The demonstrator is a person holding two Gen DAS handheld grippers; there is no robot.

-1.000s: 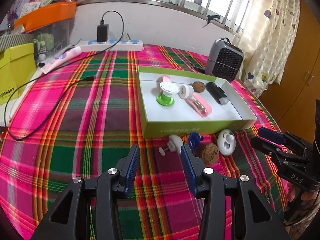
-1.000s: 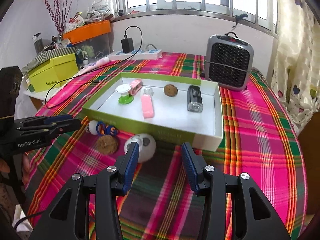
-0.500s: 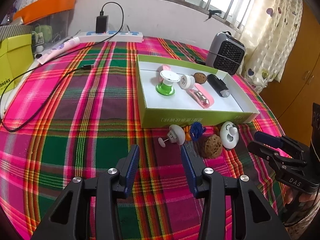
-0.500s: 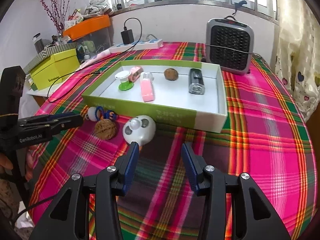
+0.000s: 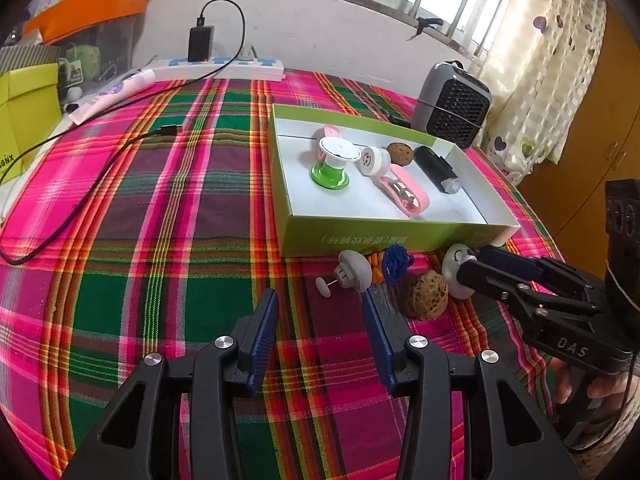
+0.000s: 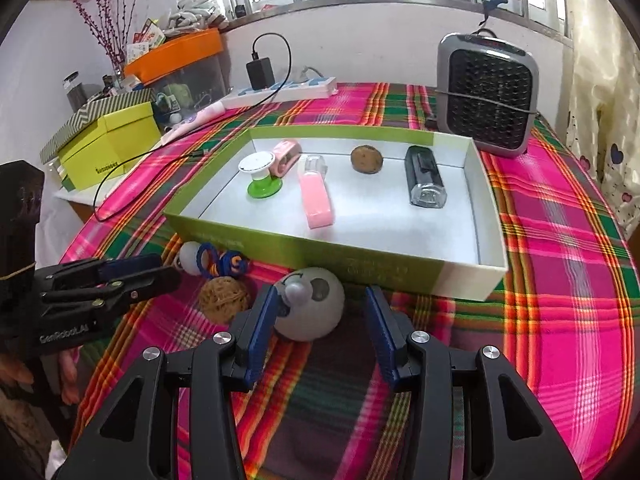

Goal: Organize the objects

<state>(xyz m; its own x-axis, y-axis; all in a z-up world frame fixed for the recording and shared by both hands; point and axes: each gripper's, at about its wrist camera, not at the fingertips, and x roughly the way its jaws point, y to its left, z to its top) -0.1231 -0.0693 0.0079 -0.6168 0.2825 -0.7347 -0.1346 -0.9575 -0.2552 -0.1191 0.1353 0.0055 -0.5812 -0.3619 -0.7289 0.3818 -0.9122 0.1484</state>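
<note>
A green-walled white tray (image 5: 384, 240) (image 6: 384, 268) on the plaid table holds a green-and-white spool (image 5: 334, 162), a pink case (image 6: 316, 196), a walnut (image 6: 366, 159) and a black device (image 6: 424, 178). In front of it lie a white round gadget (image 6: 312, 308) (image 5: 456, 268), a walnut (image 5: 430, 296) (image 6: 224, 300), a blue cord bundle (image 5: 396, 264) and a small white knob piece (image 5: 352, 274). My right gripper (image 6: 320, 312) is open, its fingers on either side of the white gadget. My left gripper (image 5: 320, 320) is open and empty, just short of the knob piece.
A grey fan heater (image 6: 486, 96) stands behind the tray. A power strip (image 5: 224, 68) with a charger and black cable (image 5: 100, 176) lies at the back left. A yellow-green box (image 6: 108, 144) and an orange bin (image 6: 180, 56) stand off the table's left.
Both grippers have moved forward toward the loose items in front of the tray. The right gripper's fingers now flank the white gadget. Both stay open.
</note>
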